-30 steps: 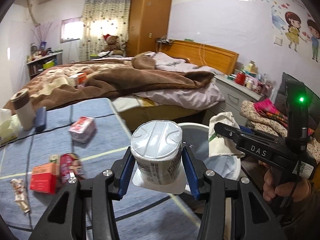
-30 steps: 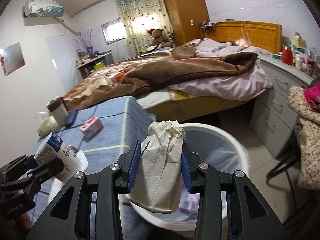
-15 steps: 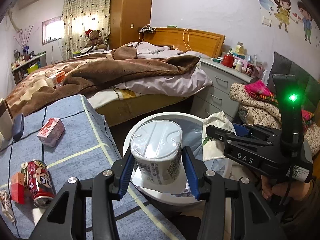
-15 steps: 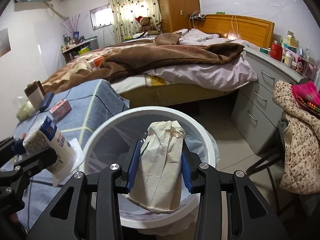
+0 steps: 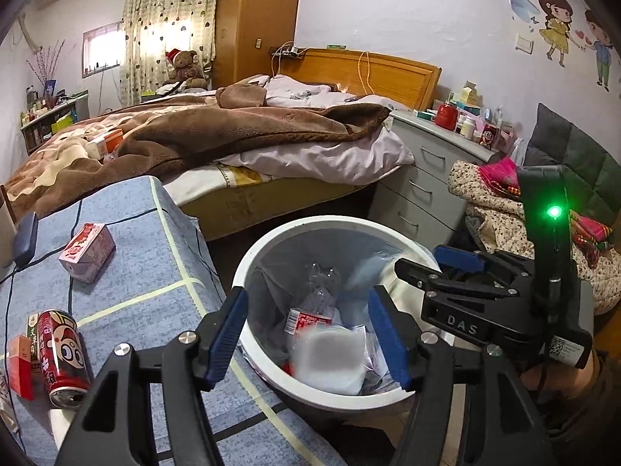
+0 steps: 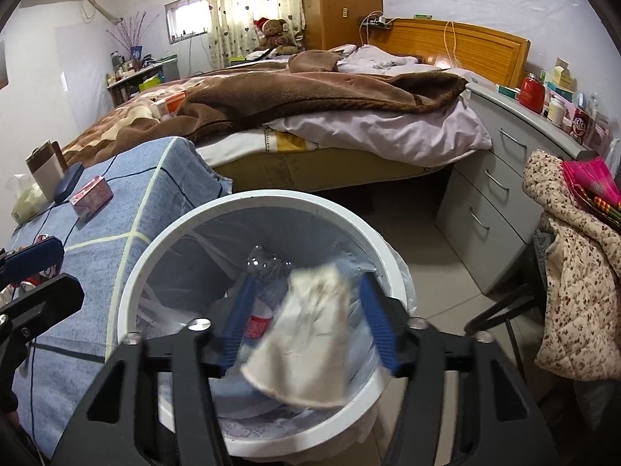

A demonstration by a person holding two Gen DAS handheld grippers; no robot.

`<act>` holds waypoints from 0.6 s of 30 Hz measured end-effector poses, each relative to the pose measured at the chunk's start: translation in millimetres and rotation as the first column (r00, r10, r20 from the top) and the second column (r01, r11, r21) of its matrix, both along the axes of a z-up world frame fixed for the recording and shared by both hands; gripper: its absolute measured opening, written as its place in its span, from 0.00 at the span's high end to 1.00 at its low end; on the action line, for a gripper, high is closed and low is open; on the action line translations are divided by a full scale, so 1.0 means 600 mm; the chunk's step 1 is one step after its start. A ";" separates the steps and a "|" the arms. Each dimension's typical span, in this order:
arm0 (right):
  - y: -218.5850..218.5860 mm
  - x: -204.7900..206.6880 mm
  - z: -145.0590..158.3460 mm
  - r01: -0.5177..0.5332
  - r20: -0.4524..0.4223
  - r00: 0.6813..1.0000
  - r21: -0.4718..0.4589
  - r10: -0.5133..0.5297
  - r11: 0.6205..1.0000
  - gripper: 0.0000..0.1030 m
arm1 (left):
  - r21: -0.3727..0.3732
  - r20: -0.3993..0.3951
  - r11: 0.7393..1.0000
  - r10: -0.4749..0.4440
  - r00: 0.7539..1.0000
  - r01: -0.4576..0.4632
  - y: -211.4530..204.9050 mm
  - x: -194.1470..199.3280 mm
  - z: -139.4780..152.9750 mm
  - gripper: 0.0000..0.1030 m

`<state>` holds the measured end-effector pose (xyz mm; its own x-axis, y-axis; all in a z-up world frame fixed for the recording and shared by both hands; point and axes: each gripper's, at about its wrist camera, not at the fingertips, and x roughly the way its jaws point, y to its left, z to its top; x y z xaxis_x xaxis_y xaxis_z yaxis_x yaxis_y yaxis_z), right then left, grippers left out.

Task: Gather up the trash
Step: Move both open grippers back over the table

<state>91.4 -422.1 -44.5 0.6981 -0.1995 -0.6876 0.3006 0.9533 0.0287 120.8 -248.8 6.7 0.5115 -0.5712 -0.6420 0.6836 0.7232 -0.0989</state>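
Right wrist view: the paper bag (image 6: 306,334) is blurred and loose between the spread fingers of the right tool (image 6: 310,316), clamped by nothing, above the white bin (image 6: 128,291). It looks light, soft and crushable; a pinch across its middle would hold it. Left wrist view: the left tool (image 5: 308,334) is likewise wide open and empty, and the blurred white cup (image 5: 330,355) lies among the bin's trash, light and thin-walled by its look. On the blue bench (image 5: 155,272) at nine o'clock lie a red can (image 5: 60,351), stiff but slippery and best gripped across its body, and a pink carton (image 5: 87,252), best gripped on its flat sides.
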 end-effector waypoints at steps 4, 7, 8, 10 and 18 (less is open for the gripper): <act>0.001 0.000 0.005 0.002 0.014 1.000 0.003 -0.002 1.000 0.38 | -0.012 -0.001 1.000 0.005 1.000 -0.005 0.008 -0.002 0.004 0.33; 0.004 0.000 0.007 0.005 0.019 1.000 0.009 -0.005 1.000 0.38 | -0.017 0.009 1.000 0.015 1.000 -0.015 0.018 -0.005 0.010 0.32; 0.006 -0.002 0.008 0.004 0.025 1.000 0.011 -0.004 1.000 0.38 | -0.019 0.010 1.000 0.019 1.000 -0.019 0.022 -0.005 0.011 0.32; 0.010 -0.003 0.011 0.005 0.032 0.999 0.012 -0.005 1.000 0.38 | -0.025 0.010 0.999 0.028 1.000 -0.028 0.032 -0.006 0.014 0.32; 0.036 -0.009 0.022 -0.021 0.068 0.998 0.015 0.020 1.000 0.38 | -0.036 0.036 0.997 0.072 0.997 -0.070 0.072 -0.016 0.028 0.32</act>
